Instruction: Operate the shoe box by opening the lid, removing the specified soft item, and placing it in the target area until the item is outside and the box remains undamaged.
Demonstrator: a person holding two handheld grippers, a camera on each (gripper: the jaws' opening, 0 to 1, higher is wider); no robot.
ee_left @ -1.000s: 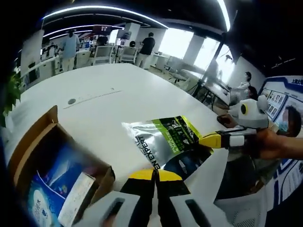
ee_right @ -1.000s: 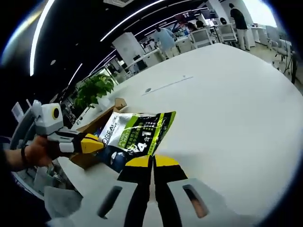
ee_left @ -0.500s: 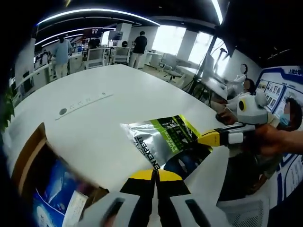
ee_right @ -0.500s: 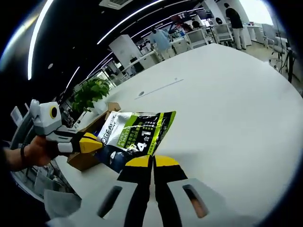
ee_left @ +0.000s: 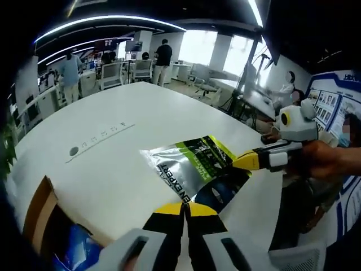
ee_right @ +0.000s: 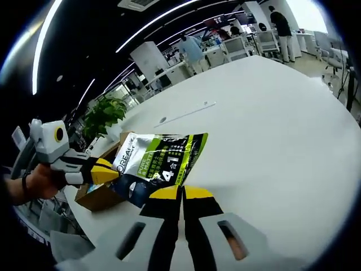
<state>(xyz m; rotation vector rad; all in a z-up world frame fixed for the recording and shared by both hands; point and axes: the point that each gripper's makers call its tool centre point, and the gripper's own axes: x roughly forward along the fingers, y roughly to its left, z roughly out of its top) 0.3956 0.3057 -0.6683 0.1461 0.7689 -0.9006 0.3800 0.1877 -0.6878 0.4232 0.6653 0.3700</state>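
A soft silver, green and black pouch (ee_left: 194, 166) hangs over the white table (ee_left: 113, 164), held between both grippers. My left gripper (ee_left: 184, 208) is shut on its dark lower edge. My right gripper (ee_left: 246, 161) comes in from the right, held by a hand, and pinches the pouch's far corner. In the right gripper view the same pouch (ee_right: 161, 161) rises from my right gripper (ee_right: 181, 193), and the left gripper (ee_right: 110, 170) grips its left edge. The open brown shoe box (ee_left: 36, 217) sits at the lower left with blue contents (ee_left: 76, 254) inside; the box (ee_right: 101, 195) lies behind the pouch.
The white table (ee_right: 271, 124) stretches far ahead, with a small round port (ee_left: 74, 151) in it. A potted plant (ee_right: 104, 113) stands beyond the box. Office chairs (ee_left: 115, 70) and standing people (ee_left: 162, 59) are past the far edge. A seated person (ee_left: 290, 93) is at the right.
The pouch stays held by both grippers. In the left gripper view the box has slid further toward the lower left edge, so the grippers and pouch have shifted away from it.
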